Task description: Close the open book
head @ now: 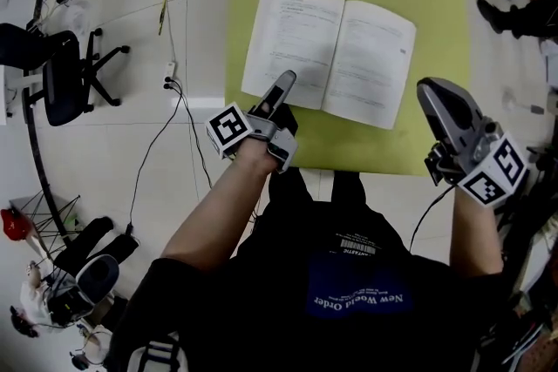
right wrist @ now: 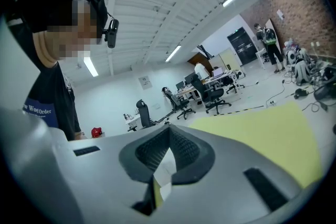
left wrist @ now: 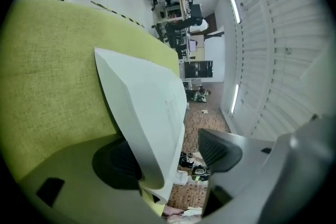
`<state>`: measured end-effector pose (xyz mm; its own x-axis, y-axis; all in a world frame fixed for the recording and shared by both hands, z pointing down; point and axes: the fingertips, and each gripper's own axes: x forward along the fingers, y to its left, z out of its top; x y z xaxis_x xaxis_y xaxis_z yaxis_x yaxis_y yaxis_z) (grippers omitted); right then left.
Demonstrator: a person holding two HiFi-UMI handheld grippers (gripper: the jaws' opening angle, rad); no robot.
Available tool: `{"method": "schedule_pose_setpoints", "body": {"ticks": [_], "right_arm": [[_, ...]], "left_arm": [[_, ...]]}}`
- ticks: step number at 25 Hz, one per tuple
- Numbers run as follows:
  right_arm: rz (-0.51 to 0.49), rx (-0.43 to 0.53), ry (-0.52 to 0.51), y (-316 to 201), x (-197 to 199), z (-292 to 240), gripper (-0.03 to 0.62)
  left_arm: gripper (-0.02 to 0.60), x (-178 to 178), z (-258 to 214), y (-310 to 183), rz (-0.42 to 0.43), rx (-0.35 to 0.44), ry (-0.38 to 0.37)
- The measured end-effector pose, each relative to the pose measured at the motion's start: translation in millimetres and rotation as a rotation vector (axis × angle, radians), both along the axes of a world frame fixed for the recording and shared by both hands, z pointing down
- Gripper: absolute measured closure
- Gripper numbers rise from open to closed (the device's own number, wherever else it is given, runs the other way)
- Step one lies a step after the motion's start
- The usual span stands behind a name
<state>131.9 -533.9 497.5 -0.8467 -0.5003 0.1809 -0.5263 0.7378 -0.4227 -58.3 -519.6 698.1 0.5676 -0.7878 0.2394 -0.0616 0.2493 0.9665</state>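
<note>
Lying open about the middle of the yellow-green worktop (head: pixel 436 4), the book (head: pixel 330 55) is seen turned a little clockwise, so the spine isn't quite square to the front edge. Both pages are white and packed with small print, and they're bowed up a touch on either side of the gutter.

The left tool (head: pixel 281 88) is brought in at the book's lower-left corner with its jaws spread wide. In the left gripper view the outer edge of the left page is caught in the gap between them. One dark pad is half hidden behind the page and the other is held well clear, so nothing is actually clamped. Whether the hidden pad is touching paper can't be told, tbh.

The right tool (head: pixel 432 96) is held just beside the book's lower-right corner, apart from it, over bare worktop. Its jaws are closed together, with nothing gripped.
</note>
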Motion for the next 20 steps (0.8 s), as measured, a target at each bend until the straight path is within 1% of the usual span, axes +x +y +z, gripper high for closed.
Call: {"method": "schedule_pose_setpoints", "body": {"ticks": [2,5,7,9,10,14,16,18,20], "right_arm": [[-0.001,-0.007,0.002,0,1,2,0.608],[-0.002,-0.010,0.005,3,4,5,0.608],[-0.002,-0.010,0.004,5,6,7,0.608],[-0.001,-0.010,0.004,5,7,8,0.608],[0.000,-0.010,0.003,5,7,8,0.608],[0.004,-0.011,0.000,4,7,6,0.608],[0.006,-0.010,0.001,4,7,4,0.608],[0.010,-0.008,-0.001,5,8,3,0.608],[0.013,-0.003,-0.003,6,8,0,0.608]], "left_arm": [[0.250,-2,-5,-4,-0.025,0.036,0.019],[0.252,-1,-11,-2,-0.037,0.125,0.026],[0.262,-1,-12,0,-0.054,0.170,0.033],[0.391,-2,-12,1,-0.063,0.202,0.013],[0.466,-1,-14,1,-0.056,0.218,-0.013],[0.476,1,-23,0,0.009,0.278,-0.144],[0.474,3,-27,-1,0.064,0.320,-0.234],[0.474,6,-35,-3,0.117,0.381,-0.323],[0.474,9,-42,-3,0.157,0.409,-0.397]]}}
